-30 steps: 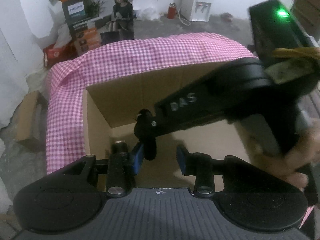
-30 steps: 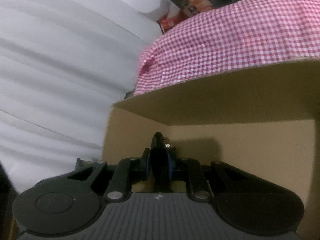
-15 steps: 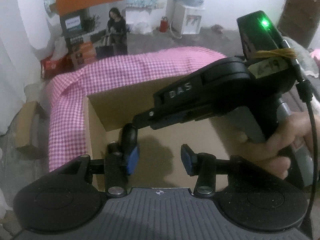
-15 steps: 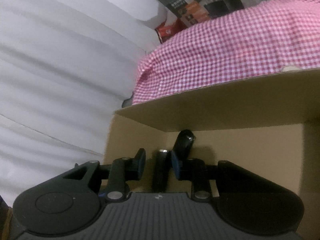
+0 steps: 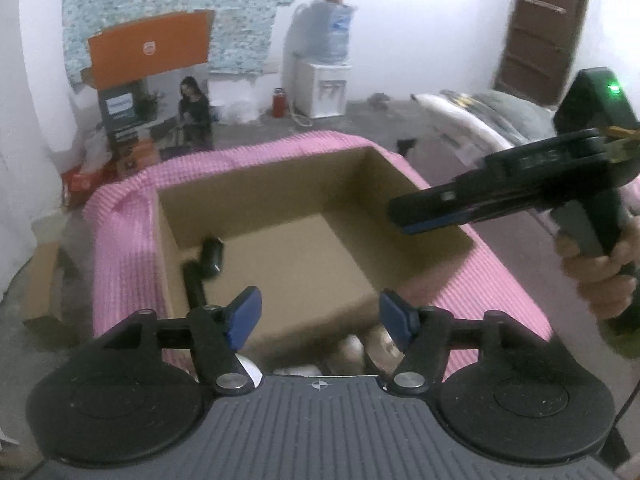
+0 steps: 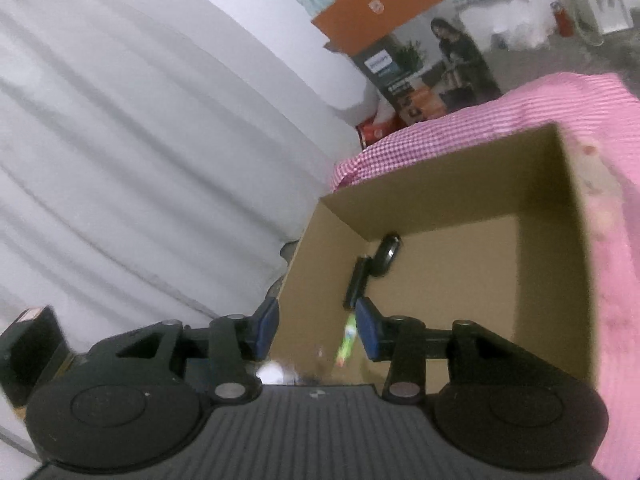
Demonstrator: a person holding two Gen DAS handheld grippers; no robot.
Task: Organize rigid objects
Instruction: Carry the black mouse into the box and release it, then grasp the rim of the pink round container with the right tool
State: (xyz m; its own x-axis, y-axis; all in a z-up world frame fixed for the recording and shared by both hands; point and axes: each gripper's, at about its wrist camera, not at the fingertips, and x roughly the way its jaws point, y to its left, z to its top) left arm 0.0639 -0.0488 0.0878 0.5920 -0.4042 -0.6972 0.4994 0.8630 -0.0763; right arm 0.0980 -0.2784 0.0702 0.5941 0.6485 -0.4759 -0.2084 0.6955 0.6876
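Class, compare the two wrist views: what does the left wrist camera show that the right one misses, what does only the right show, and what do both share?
Only the left wrist view shows the right hand-held gripper from outside, with the hand holding it, and a brown door.

Only the right wrist view shows a white curtain and a green item between its fingers.

Both show the cardboard box holding two black objects, the pink checked cloth and a water dispenser.
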